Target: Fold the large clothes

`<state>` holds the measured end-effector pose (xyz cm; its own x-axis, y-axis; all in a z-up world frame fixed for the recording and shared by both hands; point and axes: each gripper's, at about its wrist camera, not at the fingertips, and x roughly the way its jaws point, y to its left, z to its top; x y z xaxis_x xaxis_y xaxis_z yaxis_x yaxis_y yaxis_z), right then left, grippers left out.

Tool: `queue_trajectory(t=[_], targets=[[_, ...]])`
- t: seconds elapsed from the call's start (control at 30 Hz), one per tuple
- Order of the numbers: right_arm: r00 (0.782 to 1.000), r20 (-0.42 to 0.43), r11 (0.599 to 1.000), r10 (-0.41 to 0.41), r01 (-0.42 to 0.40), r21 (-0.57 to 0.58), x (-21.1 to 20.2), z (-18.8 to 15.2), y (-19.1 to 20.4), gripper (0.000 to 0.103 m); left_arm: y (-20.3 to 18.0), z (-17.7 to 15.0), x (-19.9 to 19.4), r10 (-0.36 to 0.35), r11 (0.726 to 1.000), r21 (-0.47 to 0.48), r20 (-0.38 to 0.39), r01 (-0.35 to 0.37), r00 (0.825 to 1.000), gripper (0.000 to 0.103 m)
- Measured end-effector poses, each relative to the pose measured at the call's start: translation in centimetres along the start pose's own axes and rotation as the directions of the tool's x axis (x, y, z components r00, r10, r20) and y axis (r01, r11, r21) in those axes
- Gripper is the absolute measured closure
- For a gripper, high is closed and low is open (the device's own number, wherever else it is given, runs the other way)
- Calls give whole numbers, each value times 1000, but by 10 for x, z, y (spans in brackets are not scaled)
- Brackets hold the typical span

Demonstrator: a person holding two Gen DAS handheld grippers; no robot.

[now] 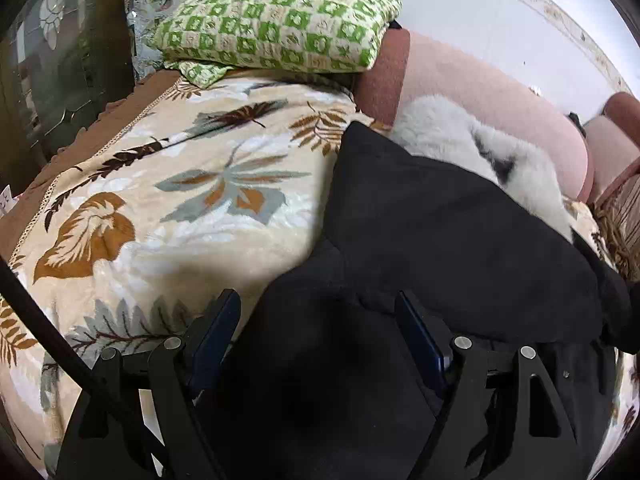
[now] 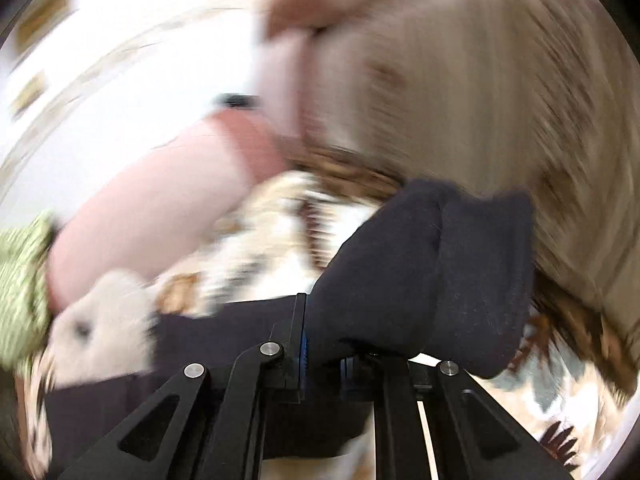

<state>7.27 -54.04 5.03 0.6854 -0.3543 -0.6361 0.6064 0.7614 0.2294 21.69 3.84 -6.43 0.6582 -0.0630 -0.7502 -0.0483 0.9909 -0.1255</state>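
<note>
The large black fleece garment (image 1: 440,232) lies spread over a cream plush blanket with brown and grey leaf prints (image 1: 160,200) that covers the bed. In the left wrist view the garment fills the near right part of the scene. One folded panel rises to a dark peak toward the far side. The left tool (image 1: 318,306) hovers with its blue-padded fingers (image 1: 218,332) spread wide apart, released and gripping nothing. Its left finger is over the blanket just beside the garment's edge, and its right finger is over the black cloth. Whether either pad touches the fabric cannot be told.

In the right wrist view, which is strongly blurred, the right tool (image 2: 322,344) is clenched on a bunched end of the same black garment (image 2: 432,272). The cloth bulges out beyond the closed fingers toward the right and hangs clear of the blanket beneath it.

A white fluffy item with dark markings (image 1: 472,148) lies just beyond the garment on the far side, touching its edge. Behind it a long pink bolster cushion with darker rust-pink ends (image 1: 480,92) runs along a pale wall. At the far left a green-and-cream checked crochet cover, folded (image 1: 280,24), rests on the bolster's end and the blanket.

No containers and no readable writing are visible in either view.
</note>
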Motion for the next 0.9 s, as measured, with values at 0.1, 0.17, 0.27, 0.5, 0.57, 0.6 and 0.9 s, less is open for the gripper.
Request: queue_trajectory(t=[0.1, 0.17, 0.27, 0.5, 0.57, 0.6, 0.9], targets=[[995, 10, 982, 97, -95, -162, -22, -12, 87, 91, 5, 4, -6, -2, 1000, -17, 14, 3, 1000, 25], [983, -12, 950, 186, -183, -253, -33, -31, 147, 91, 12, 8, -10, -5, 999, -37, 22, 6, 1000, 25], [949, -88, 883, 304, -315, -348, -38, -68, 224, 91, 26, 16, -17, -7, 997, -77, 40, 10, 999, 25], [857, -388, 694, 339, -507, -512, 7, -206, 374, 88, 58, 32, -26, 60, 987, -155, 87, -46, 994, 25], [887, -402, 658, 229, -445, -607, 24, -244, 390, 85, 66, 36, -25, 43, 983, -180, 72, -29, 996, 25], [897, -387, 647, 214, -427, -632, 26, -252, 390, 83, 69, 36, -26, 36, 982, -189, 68, -22, 997, 25], [792, -458, 602, 404, -607, -518, -29, -228, 356, 35, 72, 37, -18, -15, 975, -220, 38, 23, 999, 25]])
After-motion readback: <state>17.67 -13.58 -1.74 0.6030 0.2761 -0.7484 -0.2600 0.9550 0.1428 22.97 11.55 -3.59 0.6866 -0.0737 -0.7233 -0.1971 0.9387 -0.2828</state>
